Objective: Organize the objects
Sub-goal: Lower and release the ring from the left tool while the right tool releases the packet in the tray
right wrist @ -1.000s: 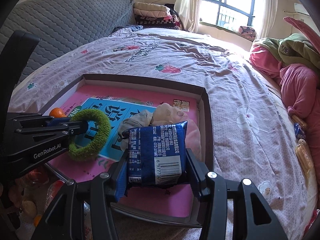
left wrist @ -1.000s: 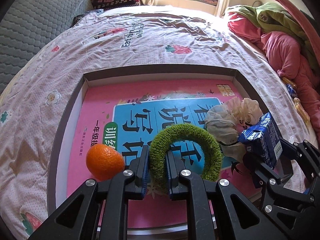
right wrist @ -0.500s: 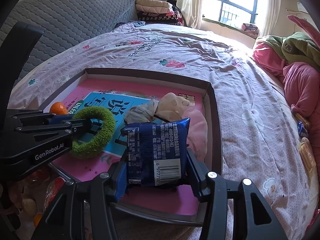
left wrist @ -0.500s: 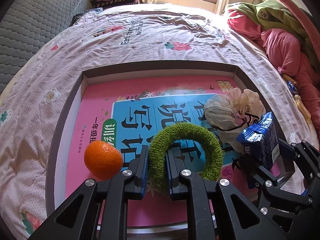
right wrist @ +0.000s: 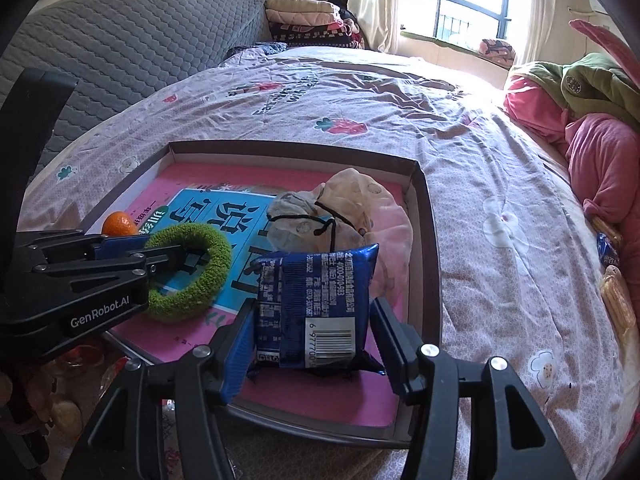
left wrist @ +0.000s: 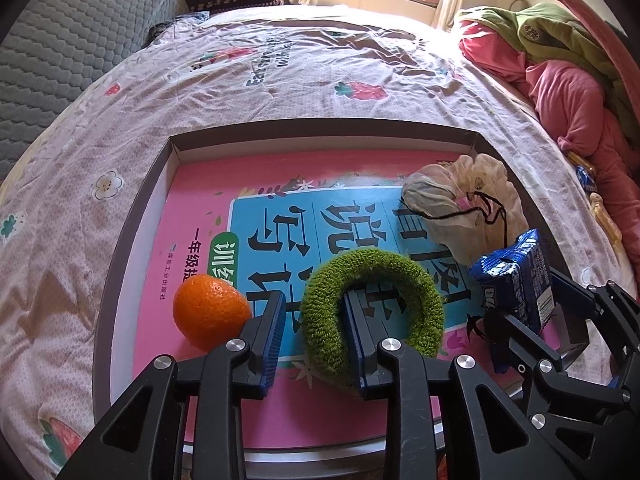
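A shallow brown box (left wrist: 144,200) on the bed holds a pink and blue book (left wrist: 280,216). My left gripper (left wrist: 316,332) has opened; the green fuzzy ring (left wrist: 372,304) rests on the book, its left side between the fingers, against the right one. An orange (left wrist: 210,312) lies just left of the left finger. My right gripper (right wrist: 316,340) stands open around a blue snack packet (right wrist: 316,304) that rests upright in the box's near right part; the jaws are slightly apart from it. A crumpled pale pouch (right wrist: 340,212) lies behind the packet.
The box (right wrist: 424,216) sits near the bed's front edge on a pink patterned sheet (left wrist: 320,60). Pink and green clothes (left wrist: 568,80) are piled at the right. A grey headboard (right wrist: 120,40) and folded blankets (right wrist: 308,20) are at the back. Small wrapped snacks (right wrist: 616,300) lie at the right.
Both grippers have moved down into the box and opened. The green ring and the blue packet have been let go and now rest on the book.
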`<action>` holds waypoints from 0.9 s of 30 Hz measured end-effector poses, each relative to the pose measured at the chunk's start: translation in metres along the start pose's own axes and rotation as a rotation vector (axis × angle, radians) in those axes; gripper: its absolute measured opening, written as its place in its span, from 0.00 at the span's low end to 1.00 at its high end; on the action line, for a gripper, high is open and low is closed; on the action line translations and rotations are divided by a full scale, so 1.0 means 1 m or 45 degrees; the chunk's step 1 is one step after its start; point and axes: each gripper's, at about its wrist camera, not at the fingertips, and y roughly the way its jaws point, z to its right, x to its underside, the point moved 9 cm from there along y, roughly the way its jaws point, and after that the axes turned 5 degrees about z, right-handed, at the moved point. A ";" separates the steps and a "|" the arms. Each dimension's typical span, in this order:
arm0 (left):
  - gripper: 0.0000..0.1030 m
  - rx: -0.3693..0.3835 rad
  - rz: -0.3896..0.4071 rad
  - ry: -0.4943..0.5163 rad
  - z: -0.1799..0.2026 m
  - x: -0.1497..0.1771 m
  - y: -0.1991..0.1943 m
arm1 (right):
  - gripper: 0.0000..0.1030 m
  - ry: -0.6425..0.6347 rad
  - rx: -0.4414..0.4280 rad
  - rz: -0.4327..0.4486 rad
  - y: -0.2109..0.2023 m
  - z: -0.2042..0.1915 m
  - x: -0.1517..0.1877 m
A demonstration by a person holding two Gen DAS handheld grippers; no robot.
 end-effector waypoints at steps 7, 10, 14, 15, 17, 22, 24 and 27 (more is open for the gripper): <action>0.38 0.012 -0.005 -0.007 0.001 0.002 -0.001 | 0.60 0.000 0.010 0.005 -0.002 0.001 -0.002; 0.48 0.007 0.007 -0.010 0.001 0.000 -0.004 | 0.61 -0.001 0.014 0.008 -0.003 0.001 -0.002; 0.50 0.000 0.010 -0.018 -0.001 -0.001 -0.006 | 0.61 -0.002 0.018 0.016 -0.005 0.002 -0.004; 0.50 0.000 0.010 -0.020 -0.002 -0.002 -0.006 | 0.61 -0.001 0.017 0.017 -0.005 0.003 -0.004; 0.50 -0.001 0.013 -0.027 -0.003 -0.003 -0.008 | 0.62 0.000 0.020 0.018 -0.006 0.004 -0.005; 0.51 0.013 0.029 -0.045 -0.005 -0.005 -0.015 | 0.62 -0.010 0.031 0.032 -0.008 0.004 -0.007; 0.51 0.018 0.039 -0.049 -0.004 -0.007 -0.018 | 0.63 -0.011 0.034 0.039 -0.010 0.004 -0.009; 0.53 0.026 0.060 -0.054 -0.003 -0.011 -0.026 | 0.65 -0.011 0.032 0.051 -0.013 0.003 -0.010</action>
